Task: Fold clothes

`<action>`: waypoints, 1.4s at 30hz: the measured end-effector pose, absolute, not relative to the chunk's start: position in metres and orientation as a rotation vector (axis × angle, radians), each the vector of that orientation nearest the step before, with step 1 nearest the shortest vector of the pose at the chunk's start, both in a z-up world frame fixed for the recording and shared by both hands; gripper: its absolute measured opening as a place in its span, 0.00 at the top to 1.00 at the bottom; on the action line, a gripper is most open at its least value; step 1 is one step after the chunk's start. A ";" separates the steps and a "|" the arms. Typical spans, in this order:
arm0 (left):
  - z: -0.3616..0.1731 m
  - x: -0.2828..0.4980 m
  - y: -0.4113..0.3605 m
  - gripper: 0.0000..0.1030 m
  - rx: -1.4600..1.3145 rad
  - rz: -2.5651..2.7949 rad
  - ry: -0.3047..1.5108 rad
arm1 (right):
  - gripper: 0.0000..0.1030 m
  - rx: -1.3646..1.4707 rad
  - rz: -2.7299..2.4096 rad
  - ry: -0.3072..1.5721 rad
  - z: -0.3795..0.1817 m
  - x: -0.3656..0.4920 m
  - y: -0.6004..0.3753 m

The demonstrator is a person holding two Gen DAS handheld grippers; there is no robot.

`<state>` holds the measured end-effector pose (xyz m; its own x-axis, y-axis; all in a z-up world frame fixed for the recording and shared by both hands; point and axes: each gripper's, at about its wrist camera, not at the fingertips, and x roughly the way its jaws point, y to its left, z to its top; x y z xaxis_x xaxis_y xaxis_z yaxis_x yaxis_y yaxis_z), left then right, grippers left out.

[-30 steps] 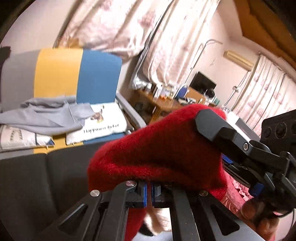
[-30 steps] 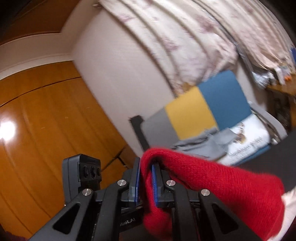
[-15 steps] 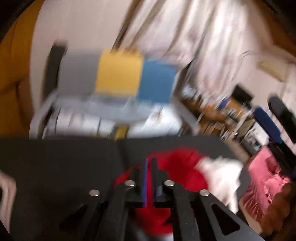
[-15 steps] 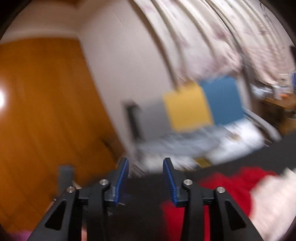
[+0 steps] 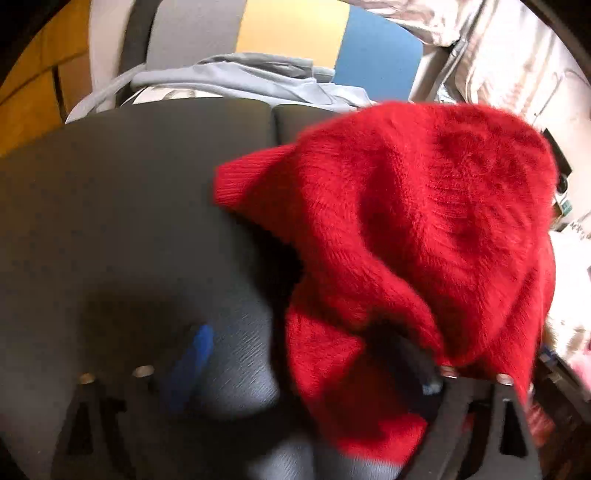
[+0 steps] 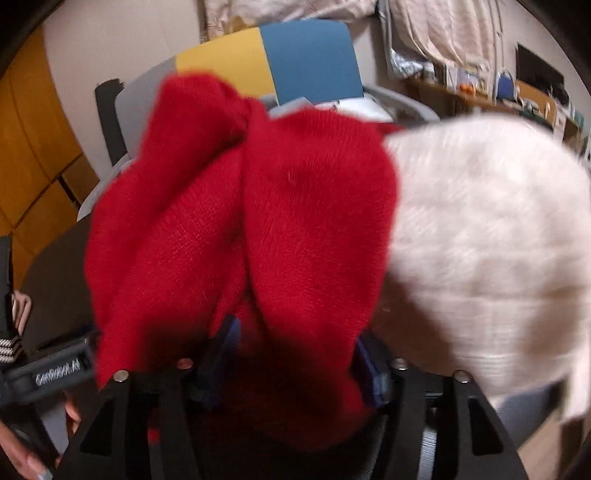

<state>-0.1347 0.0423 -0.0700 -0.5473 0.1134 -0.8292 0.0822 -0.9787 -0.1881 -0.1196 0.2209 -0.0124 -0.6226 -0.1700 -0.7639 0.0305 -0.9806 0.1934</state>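
Observation:
A fuzzy red knitted garment (image 5: 424, 229) with a white part (image 6: 480, 236) lies bunched on the dark grey cushion (image 5: 122, 206). In the left wrist view my left gripper (image 5: 306, 354) is open; its left blue pad (image 5: 192, 362) shows over the cushion and the right finger is draped by red knit. In the right wrist view my right gripper (image 6: 291, 354) is open, with the red knit (image 6: 258, 221) heaped over and between its blue pads (image 6: 369, 369). Neither pair of jaws is closed on the cloth.
Behind the cushion stands a chair with a grey, yellow and blue back (image 5: 291, 33) holding grey clothing (image 5: 251, 77). Orange wooden panels (image 6: 33, 147) are at the left. A cluttered desk (image 6: 517, 96) and curtains are at the right. The left gripper's body (image 6: 48, 373) shows at the lower left.
Both grippers held the red garment up a second ago. They have let go, opened and dropped low; the garment now lies on the cushion, draped over the open fingers.

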 end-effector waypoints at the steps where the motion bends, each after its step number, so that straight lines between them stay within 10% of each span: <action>1: -0.073 -0.137 0.050 0.00 -1.464 2.752 -0.262 | 0.41 1.280 -2.724 -0.278 -0.017 -0.120 0.219; 3: -0.077 -0.145 0.059 0.00 -1.452 2.742 -0.183 | 0.63 1.253 -2.677 -0.309 -0.017 -0.122 0.215; 5: -0.080 -0.152 0.060 0.22 -1.432 2.719 -0.169 | 0.73 1.216 -2.597 -0.398 -0.013 -0.121 0.213; 6: -0.078 -0.153 0.056 0.77 -1.415 2.696 -0.196 | 0.76 1.198 -2.556 -0.441 -0.011 -0.120 0.212; 7: -0.074 -0.155 0.053 0.90 -1.430 2.689 -0.181 | 0.80 1.171 -2.491 -0.495 -0.008 -0.117 0.206; 17: -0.048 -0.114 -0.016 0.91 -1.361 2.882 -0.053 | 0.70 1.104 -2.156 -0.519 -0.004 -0.078 0.130; 30: -0.110 -0.088 -0.023 0.88 -1.470 2.923 0.064 | 0.60 1.205 -2.651 -1.325 -0.060 -0.084 0.409; 42: -0.085 -0.087 -0.046 0.79 -1.411 2.961 -0.021 | 0.56 1.185 -2.843 -1.432 -0.069 -0.112 0.525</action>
